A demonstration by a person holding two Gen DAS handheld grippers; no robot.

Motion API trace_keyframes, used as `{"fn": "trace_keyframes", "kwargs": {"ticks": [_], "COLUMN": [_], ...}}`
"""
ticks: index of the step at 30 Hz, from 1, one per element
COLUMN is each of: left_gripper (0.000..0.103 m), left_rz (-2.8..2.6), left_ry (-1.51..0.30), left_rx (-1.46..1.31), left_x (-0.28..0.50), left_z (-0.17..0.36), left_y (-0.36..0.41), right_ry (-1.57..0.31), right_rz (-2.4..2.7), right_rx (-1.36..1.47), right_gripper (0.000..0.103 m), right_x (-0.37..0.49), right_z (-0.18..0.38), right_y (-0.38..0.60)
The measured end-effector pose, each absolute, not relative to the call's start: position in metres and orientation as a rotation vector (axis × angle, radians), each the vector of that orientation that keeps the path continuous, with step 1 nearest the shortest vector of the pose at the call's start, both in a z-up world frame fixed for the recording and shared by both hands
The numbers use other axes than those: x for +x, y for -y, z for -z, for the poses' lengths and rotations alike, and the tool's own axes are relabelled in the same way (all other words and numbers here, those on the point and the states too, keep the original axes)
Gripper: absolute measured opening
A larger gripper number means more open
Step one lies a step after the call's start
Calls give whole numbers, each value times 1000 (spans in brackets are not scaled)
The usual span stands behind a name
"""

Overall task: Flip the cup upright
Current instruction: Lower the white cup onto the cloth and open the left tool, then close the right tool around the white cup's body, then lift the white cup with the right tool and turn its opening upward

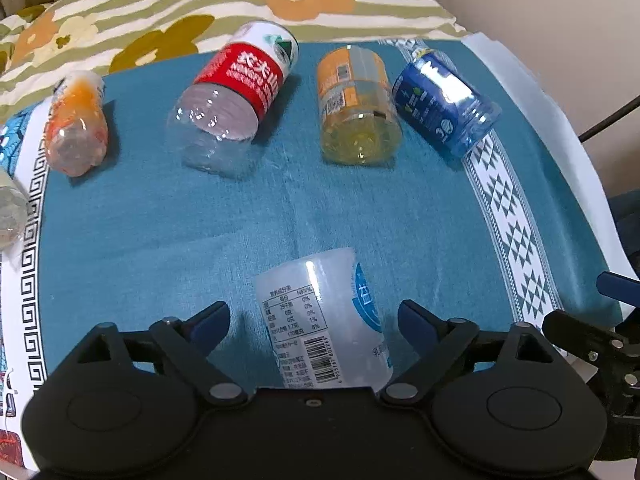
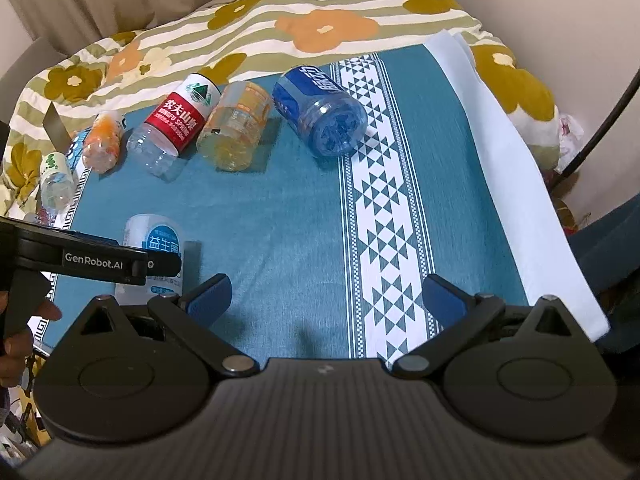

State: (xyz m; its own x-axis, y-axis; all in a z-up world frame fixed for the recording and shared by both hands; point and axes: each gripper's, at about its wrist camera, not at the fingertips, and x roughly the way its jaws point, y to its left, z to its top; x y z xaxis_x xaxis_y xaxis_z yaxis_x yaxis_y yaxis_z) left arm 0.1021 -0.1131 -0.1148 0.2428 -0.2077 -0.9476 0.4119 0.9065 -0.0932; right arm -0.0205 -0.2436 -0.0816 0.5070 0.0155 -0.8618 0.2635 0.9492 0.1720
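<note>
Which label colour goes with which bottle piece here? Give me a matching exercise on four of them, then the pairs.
Column 1:
1. piece between the left gripper fingers
2. piece on the patterned white stripe
3. piece left of the yellow one
4. small piece nearest the left border

Column 2:
a. red and white
b. orange
c. white with barcode
d. dark blue

Pairs: 1-c white cup; 2-d blue cup; 3-a red-label cup; 4-b orange cup.

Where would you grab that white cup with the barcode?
Probably across the middle of the white cup, one finger on each curved side. The open left gripper already straddles it from the near end; the round, straight walls suit a sideways squeeze.
</note>
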Motion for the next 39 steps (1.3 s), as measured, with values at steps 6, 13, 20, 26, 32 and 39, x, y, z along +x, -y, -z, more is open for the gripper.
{"fn": "trace_keyframes", "kwargs": {"ticks": [6, 13, 20, 26, 32, 39], "left_gripper": [101, 103, 103, 103, 103, 103], "left_rz": [399, 331, 325, 317, 315, 290], "left_ry": [-1185, -1065, -994, -1015, -1051, -1072], "left_rx": [152, 161, 143, 105, 60, 20], "left_x": [84, 57, 40, 40, 42, 44], "left_z": [83, 43, 36, 45, 56, 61], "left_y": [105, 76, 25, -14, -41, -61], "right_ry": [-1029, -1048, -1200, -1333, -1410, -1465], "right_rz": [105, 6, -77, -111, -104, -108], "right_rx": [253, 206, 260, 364, 406, 412], "right_gripper": [103, 103, 103, 103, 102, 81], "right_x": [-15, 11, 62, 105, 132, 142], "right_z": [62, 29, 40, 71, 100, 120], "right_y": [245, 232, 198, 172, 153, 139]}}
